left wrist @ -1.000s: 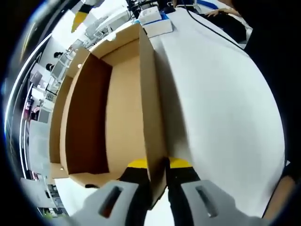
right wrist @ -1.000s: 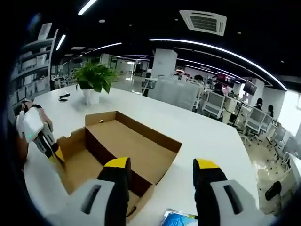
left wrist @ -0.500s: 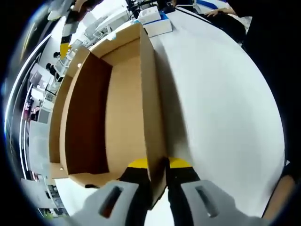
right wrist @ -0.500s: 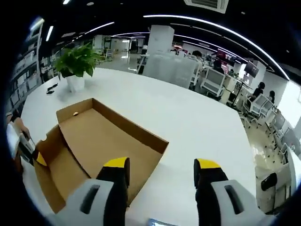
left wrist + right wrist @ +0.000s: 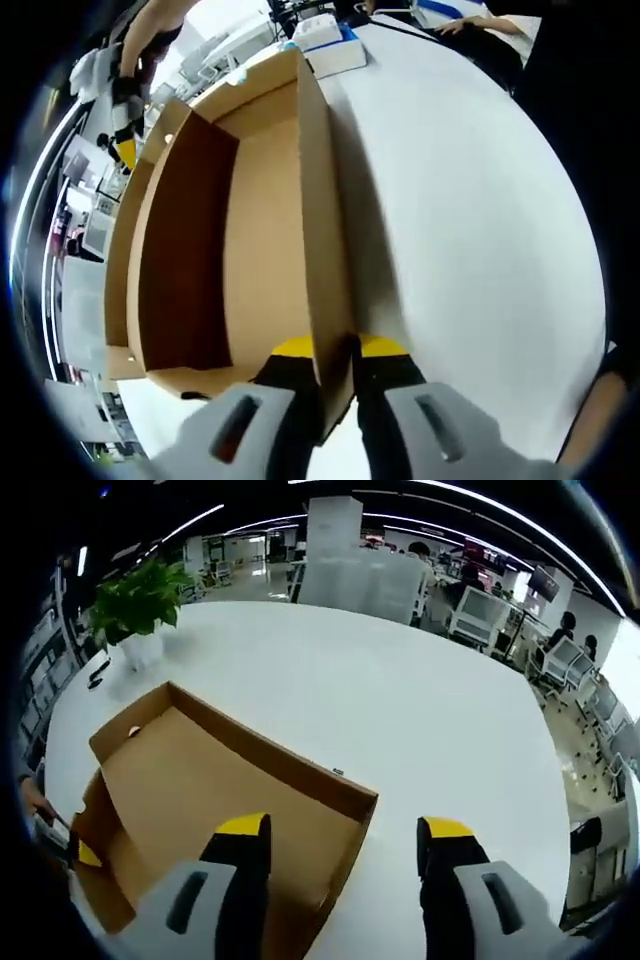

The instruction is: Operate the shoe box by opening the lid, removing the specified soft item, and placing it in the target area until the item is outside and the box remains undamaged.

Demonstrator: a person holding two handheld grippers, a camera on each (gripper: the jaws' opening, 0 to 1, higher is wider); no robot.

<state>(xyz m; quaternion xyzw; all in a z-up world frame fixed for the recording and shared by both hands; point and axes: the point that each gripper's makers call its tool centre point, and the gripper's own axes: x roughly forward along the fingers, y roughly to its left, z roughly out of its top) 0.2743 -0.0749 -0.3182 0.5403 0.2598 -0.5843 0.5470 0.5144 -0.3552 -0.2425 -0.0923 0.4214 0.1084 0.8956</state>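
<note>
In the left gripper view, the left gripper [image 5: 335, 352] is pinching the near end of a cardboard wall of the open shoe box [image 5: 260, 230], its yellow-tipped jaws pressed against the two faces of that thin panel. The panel is running straight ahead of the jaws, away toward the far end of the box. To the left of the jaws the box interior is lying open, brown and bare, with a darker inner wall on its far left side. To the right of the jaws the white table [image 5: 480, 220] is spreading out. Ahead of the jaws, past the far end of the box, a white and blue carton [image 5: 328, 42] is sitting on the table. Far ahead and to the left, the right gripper [image 5: 122, 120] is hanging above the box's far corner, held by a person's arm.

In the right gripper view, the right gripper [image 5: 345, 855] is hovering over the shoe box [image 5: 215, 790] with its jaws spread wide apart and nothing between them. The nearest corner of the box is lying just ahead of the left jaw, and the open cardboard interior is stretching ahead and to the left. At the far left, the left gripper [image 5: 75, 852] is gripping the box's end wall. Farther ahead and to the left, a potted plant [image 5: 135, 605] is standing on the white table [image 5: 420, 710], well apart from the box. No soft item is visible inside the box.
</note>
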